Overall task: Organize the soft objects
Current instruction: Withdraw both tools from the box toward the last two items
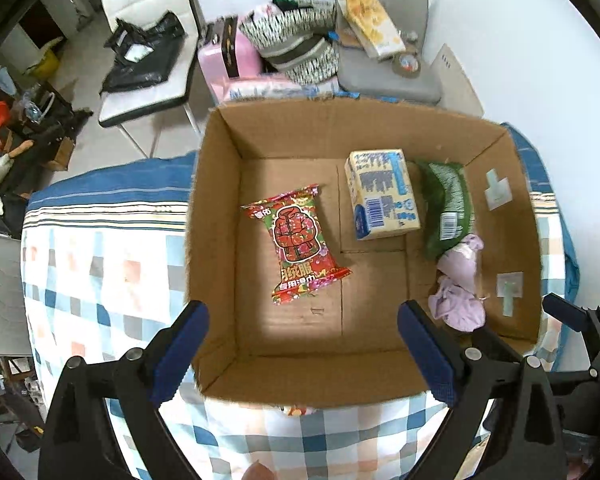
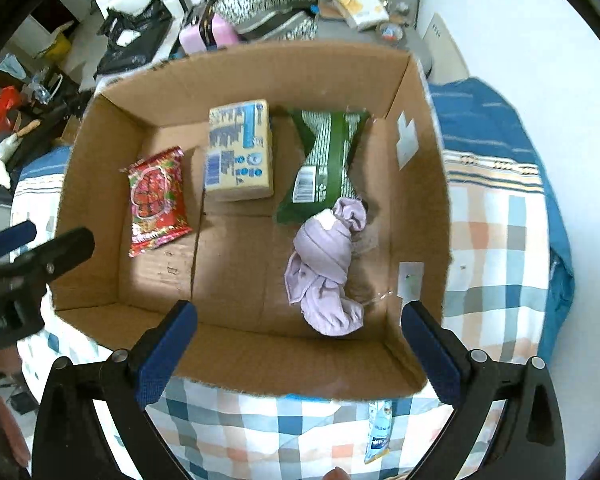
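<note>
Checkered bedding (image 1: pixel 100 272) covers the bed on which an open cardboard box (image 1: pixel 216 240) stands. Inside the box lie four things: a red snack packet (image 1: pixel 296 244) on the left, a pale yellow tissue pack (image 1: pixel 382 194) in the middle, a green packet (image 1: pixel 448 204) beside it, and a knotted lilac cloth (image 2: pixel 328 264) whose upper end touches the green packet. Both the left hand-held gripper (image 1: pixel 302 356) and the right hand-held gripper (image 2: pixel 298 350) hover over the near wall of the box, fingers spread wide and holding nothing. A small blue sachet (image 2: pixel 378 432) lies on the bedding outside the box.
</note>
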A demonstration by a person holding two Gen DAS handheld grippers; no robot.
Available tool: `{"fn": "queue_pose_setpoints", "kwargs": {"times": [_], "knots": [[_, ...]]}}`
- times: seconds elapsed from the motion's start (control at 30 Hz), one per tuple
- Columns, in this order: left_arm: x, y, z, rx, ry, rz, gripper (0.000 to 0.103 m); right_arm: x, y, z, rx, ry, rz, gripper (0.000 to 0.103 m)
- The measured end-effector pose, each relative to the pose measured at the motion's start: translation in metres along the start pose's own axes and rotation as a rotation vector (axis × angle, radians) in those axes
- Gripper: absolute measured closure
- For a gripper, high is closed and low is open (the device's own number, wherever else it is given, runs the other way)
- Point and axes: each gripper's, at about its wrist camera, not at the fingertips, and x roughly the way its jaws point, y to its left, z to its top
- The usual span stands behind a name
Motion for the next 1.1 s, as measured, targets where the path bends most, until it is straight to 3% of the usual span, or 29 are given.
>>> {"fn": "queue_pose_setpoints", "kwargs": {"times": [0.17, 0.57, 0.73, 0.87, 1.1], "knots": [[-0.046, 0.0, -0.023, -0.001, -0.122, 0.022, 0.007, -0.039, 0.001, -0.017, 0.011, -0.097, -0.006, 0.0], [-0.12, -0.002, -0.069, -0.04, -0.293, 0.036, 0.007, -0.12, -0.003, -0.065, 0.035, -0.251, 0.028, 0.0], [-0.127, -0.004, -0.083, -0.059, -0.293, 0.022, 0.007, -0.129, -0.013, -0.085, 0.064, -0.264, 0.074, 0.0], [-0.115, -0.011, -0.103, -0.09, -0.28, 0.053, 0.006, -0.115, -0.042, -0.106, 0.135, -0.252, 0.059, 0.0], [-0.033, -0.016, -0.145, -0.15, -0.065, 0.041, 0.006, -0.015, -0.114, -0.15, 0.26, -0.04, -0.011, 0.0]]}}
